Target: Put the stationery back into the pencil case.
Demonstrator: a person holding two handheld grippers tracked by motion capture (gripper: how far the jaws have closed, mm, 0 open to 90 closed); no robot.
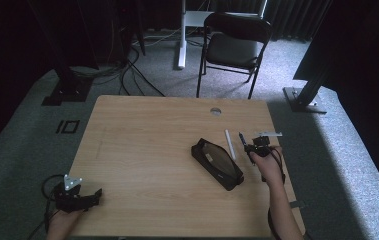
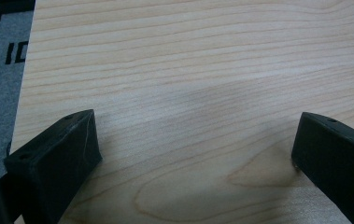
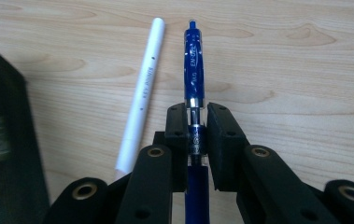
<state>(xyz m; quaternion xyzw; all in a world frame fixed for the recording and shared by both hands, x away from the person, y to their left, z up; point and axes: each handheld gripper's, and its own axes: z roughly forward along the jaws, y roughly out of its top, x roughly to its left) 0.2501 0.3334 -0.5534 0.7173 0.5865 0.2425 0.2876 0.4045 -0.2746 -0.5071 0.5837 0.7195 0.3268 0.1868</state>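
Beside black pencil case (image 1: 217, 163): right gripper (image 3: 196, 126) clamps blue pen (image 3: 193, 60); white pen (image 3: 142, 88) lies alongside. Lift straight, avoid nudging white pen, carry to case. Left gripper (image 2: 193, 154) gaping, empty.

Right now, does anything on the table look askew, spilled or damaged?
Nothing stands out. The right gripper has its jaws shut squarely on the blue click pen; the white plastic pen lies flat beside it, near the black zip pencil case. No spill or damage shows.
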